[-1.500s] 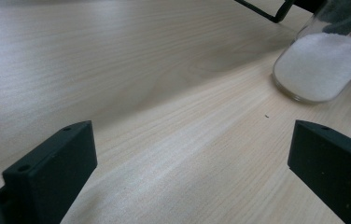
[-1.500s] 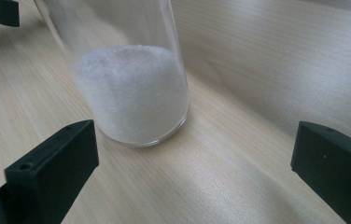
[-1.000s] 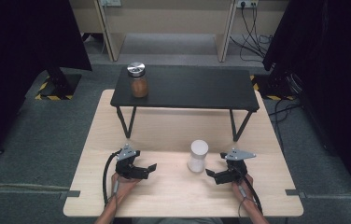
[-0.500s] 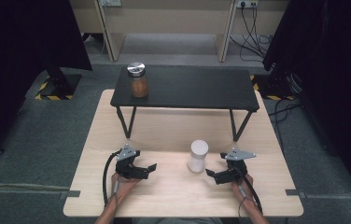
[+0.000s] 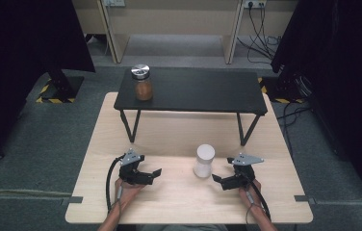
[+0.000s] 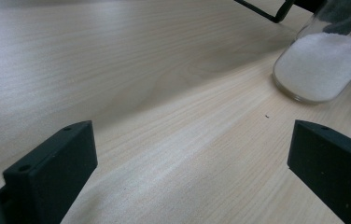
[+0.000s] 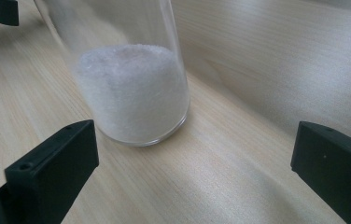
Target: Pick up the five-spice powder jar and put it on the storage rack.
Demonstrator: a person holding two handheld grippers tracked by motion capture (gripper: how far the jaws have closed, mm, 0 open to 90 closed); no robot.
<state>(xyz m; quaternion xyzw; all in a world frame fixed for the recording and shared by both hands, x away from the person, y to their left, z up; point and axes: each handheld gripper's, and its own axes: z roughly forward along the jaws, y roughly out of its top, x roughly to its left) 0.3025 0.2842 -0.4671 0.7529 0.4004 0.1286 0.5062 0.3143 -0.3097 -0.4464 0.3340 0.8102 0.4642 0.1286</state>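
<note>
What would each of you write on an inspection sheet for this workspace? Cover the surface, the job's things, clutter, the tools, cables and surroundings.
Surface: pale wooden table, with a black shelf on legs across its far half.
Job's things: clear jar of white powder, white lid, upright on the table near the right tool.
Clutter: jar of brown powder, silver lid, on the shelf's left end.
Tools: left tool and right tool rest on the table, jaws open, holding nothing.
Cables: a black cable trails from the left tool; wall cables hang behind.
Surroundings: grey carpet, dark curtains either side.
</note>
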